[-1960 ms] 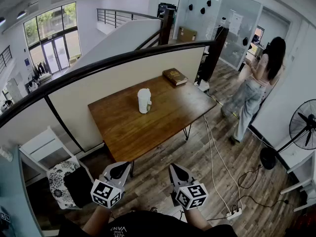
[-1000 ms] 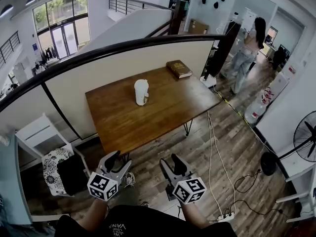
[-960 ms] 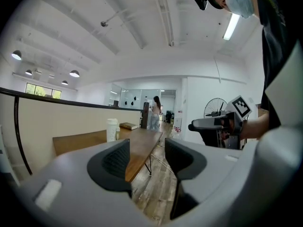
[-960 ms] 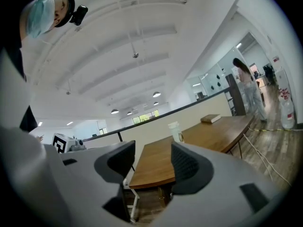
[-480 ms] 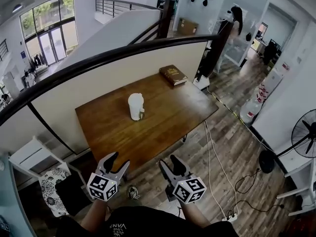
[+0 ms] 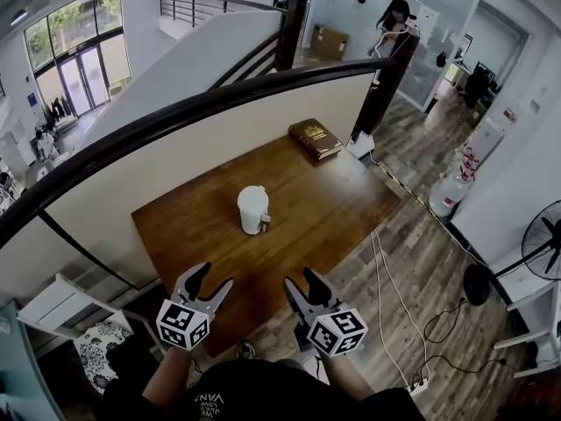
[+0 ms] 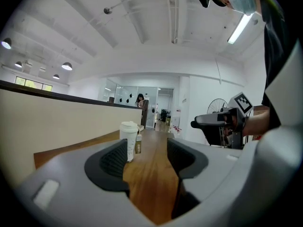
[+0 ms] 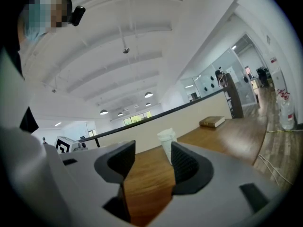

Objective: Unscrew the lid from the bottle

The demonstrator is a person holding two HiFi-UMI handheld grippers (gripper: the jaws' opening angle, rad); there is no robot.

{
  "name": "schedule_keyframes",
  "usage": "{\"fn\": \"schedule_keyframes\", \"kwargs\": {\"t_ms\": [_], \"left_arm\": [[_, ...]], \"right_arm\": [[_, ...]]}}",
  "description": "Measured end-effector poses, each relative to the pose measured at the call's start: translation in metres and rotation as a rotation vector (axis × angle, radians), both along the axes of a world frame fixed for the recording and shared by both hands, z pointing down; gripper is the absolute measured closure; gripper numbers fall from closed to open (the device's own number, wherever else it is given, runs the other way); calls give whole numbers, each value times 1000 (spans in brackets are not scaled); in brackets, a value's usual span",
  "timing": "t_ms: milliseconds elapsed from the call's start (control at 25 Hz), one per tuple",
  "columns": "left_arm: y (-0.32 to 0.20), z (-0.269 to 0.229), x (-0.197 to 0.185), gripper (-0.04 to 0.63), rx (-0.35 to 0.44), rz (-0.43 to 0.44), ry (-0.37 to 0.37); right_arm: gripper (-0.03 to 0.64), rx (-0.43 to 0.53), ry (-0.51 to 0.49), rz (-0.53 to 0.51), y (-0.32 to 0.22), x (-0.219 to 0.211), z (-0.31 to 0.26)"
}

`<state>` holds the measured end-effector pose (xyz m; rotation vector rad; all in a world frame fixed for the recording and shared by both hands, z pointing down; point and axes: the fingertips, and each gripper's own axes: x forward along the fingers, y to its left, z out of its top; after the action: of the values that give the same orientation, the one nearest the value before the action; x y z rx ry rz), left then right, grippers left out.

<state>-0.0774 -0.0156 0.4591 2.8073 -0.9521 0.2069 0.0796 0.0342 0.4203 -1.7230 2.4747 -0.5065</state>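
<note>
Both tongs are held out over the near edge of the desk (image 6: pixel 337 202), side by side and pointing roughly level toward its middle. The left tongs (image 6: pixel 213 277) stand spread with nothing between the jaws but bare wood further off, and those jaws have just been opening wider. The right tongs (image 6: pixel 301 280) are spread about as far and are likewise empty. The bottle (image 6: pixel 252 210) stands upright near the middle of the desk, well apart from both pairs, with its lid (image 6: pixel 252 192) on top and not yet touched. A small brown vial (image 6: pixel 264 224) stands just beside it on the right, so close that I cannot tell whether they touch. What matters for the approach is that the bottle lies straight ahead, almost on the line that runs between the two hands, so neither hand looks clearly nearer. In the left gripper view it sits behind the left jaw, and in the right gripper view it sits at the inner edge of the right jaw. Its long axis is vertical and the tongs come in about level, so I would expect one pair to close across the body while the other takes the lid from the side. A book (image 6: pixel 314 138) lies at the far corner, out of the way.
</note>
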Motion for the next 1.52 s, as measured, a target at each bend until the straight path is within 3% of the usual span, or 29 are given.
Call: {"fn": "schedule_keyframes", "kwargs": {"t_ms": [400, 920, 1120, 1520], "left_arm": [[-68, 39, 7, 340, -39, 24, -55], [-140, 81, 52, 301, -20, 25, -96], [-164, 103, 72, 267, -53, 12, -100], [-194, 111, 110, 245, -7, 110, -73]], "right_arm": [[411, -40, 32, 12, -65, 0, 21], [411, -44, 52, -157, -147, 7, 44], [411, -45, 48, -211, -173, 14, 51], [374, 45, 92, -358, -210, 4, 37]]}}
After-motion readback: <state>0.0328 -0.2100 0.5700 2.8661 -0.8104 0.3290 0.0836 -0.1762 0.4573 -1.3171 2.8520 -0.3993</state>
